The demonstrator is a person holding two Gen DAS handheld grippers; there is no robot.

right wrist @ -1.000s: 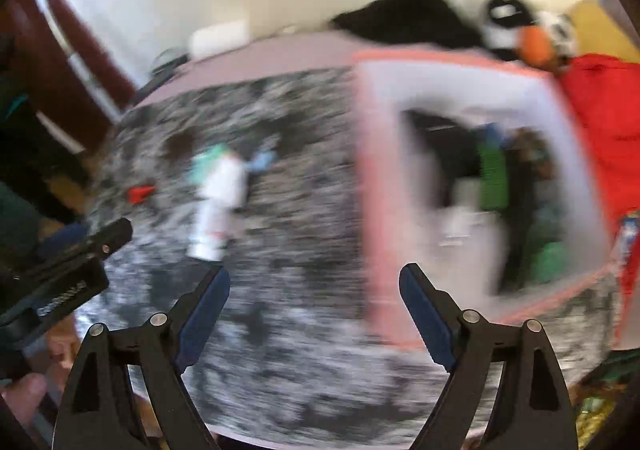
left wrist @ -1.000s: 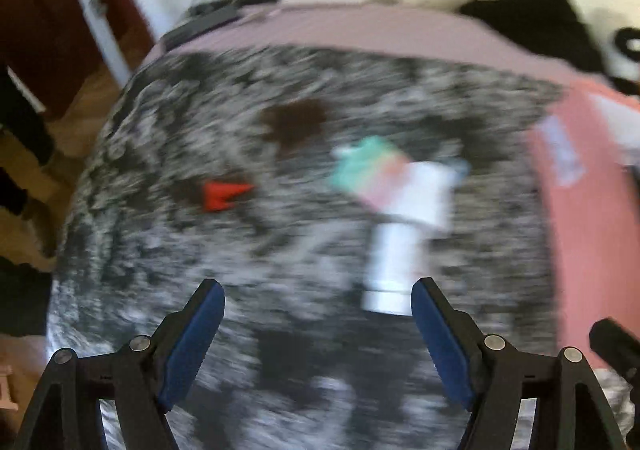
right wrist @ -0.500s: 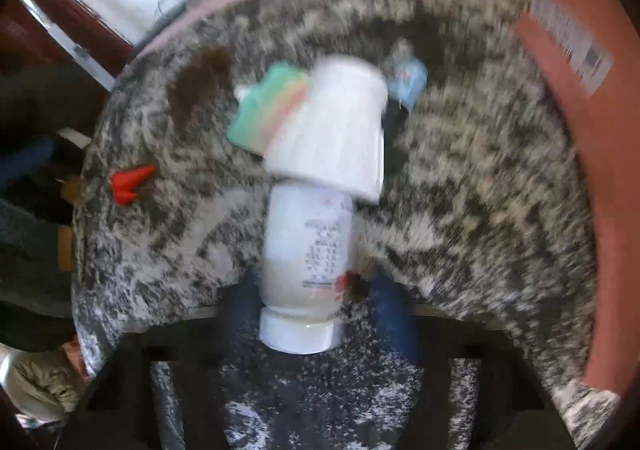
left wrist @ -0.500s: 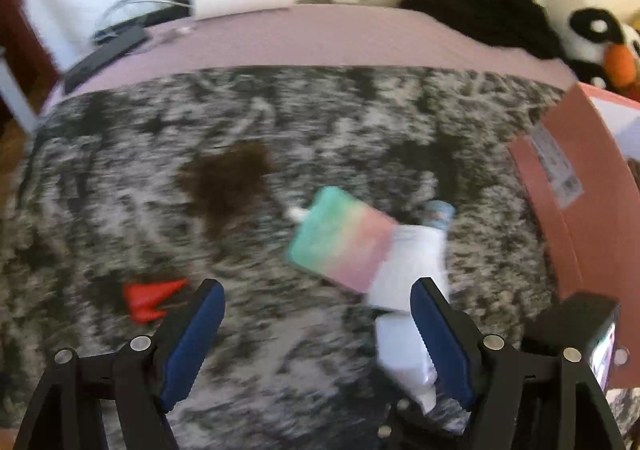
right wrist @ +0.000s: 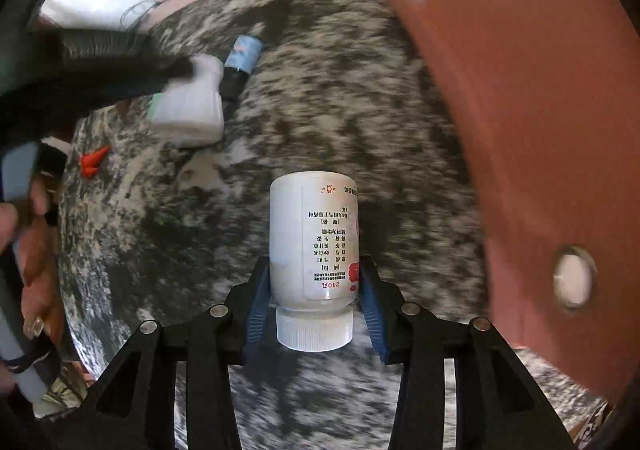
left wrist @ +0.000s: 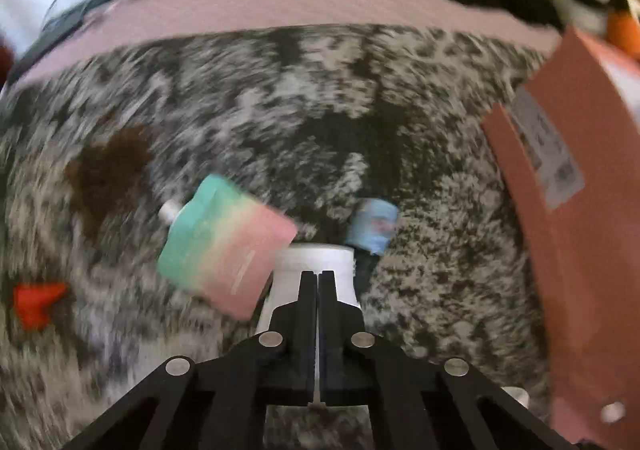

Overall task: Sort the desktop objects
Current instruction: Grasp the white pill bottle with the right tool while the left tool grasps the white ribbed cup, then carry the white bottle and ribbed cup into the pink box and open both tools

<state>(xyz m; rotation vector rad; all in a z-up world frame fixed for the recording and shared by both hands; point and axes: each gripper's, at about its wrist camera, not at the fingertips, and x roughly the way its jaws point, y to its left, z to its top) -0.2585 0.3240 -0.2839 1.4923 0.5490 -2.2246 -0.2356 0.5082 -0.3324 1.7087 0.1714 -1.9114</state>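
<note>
Bottle (right wrist: 312, 246) clamped between right tongs (right wrist: 314, 298), cap nearest camera.

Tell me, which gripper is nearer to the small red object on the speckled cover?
Left. The left gripper, shut, is above the white cup, nearer the red object. The right gripper grips the white bottle beside the pink box.

A white bottle (right wrist: 314, 246) with a printed label and ribbed cap lies lengthwise in the lower middle of the right wrist view, cap toward the camera. To the upper left a white ribbed jar (right wrist: 192, 106) touches a small blue-labelled bottle (right wrist: 242, 56). A green-to-pink pouch (left wrist: 224, 246) and a red clip (left wrist: 36, 302) lie further left.
</note>
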